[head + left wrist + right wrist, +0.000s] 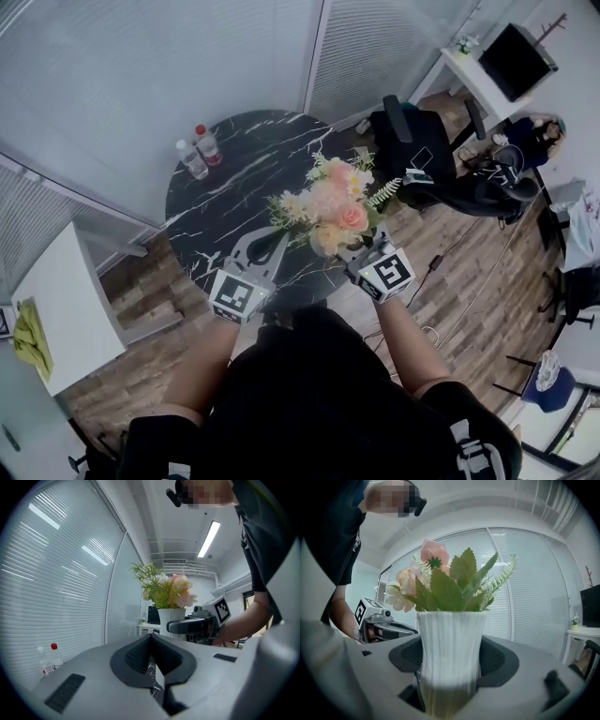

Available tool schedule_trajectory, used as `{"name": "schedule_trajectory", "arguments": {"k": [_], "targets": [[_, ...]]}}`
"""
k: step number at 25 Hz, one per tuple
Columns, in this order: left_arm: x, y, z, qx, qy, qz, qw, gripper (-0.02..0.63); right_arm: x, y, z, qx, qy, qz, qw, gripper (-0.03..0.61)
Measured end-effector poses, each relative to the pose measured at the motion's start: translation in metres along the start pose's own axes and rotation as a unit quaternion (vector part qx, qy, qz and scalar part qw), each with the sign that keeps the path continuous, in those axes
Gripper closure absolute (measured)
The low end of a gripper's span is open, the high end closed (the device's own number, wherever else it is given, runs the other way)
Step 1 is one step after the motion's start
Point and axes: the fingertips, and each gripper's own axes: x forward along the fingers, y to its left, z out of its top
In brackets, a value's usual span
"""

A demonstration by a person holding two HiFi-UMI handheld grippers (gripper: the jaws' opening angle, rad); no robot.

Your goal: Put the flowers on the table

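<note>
A bunch of pink, peach and cream flowers (333, 211) with green leaves stands in a white ribbed vase (450, 653). My right gripper (361, 246) is shut on the vase's waist, over the front right part of the round black marble table (244, 178). The vase's base is hidden, so contact with the table cannot be told. The left gripper view shows the vase (169, 616) in the right gripper (187, 626). My left gripper (267, 246) is to the left of the flowers, low over the table, shut with nothing in it (151, 639).
Two clear bottles (199, 153) stand at the table's far left edge, one with a red cap. A black office chair (422, 159) is beyond the table on the right. A white desk (56, 309) is at the left, and slatted blinds line the walls.
</note>
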Motion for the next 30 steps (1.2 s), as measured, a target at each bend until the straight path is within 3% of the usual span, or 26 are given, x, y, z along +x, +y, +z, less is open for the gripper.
{"name": "schedule_trajectory", "arguments": {"k": [7,12,20,30], "targets": [[0.033,0.022,-0.023,-0.019,0.003,0.036,0.9992,0.601,0.025,-0.043,-0.034,0.002,-0.001,0.012,1.000,0.241],[0.053,0.039,-0.059,-0.027,0.018,0.054,0.9980,0.601,0.050,-0.066,-0.067,0.009,-0.006,0.016,1.000,0.241],[0.084,0.063,-0.104,-0.047,0.035,0.084,0.9948,0.601,0.089,-0.090,-0.129,0.027,0.003,0.026,0.999,0.241],[0.115,0.094,-0.144,-0.058,0.050,0.110,0.9909,0.601,0.132,-0.121,-0.179,0.032,0.009,0.021,0.999,0.241]]}}
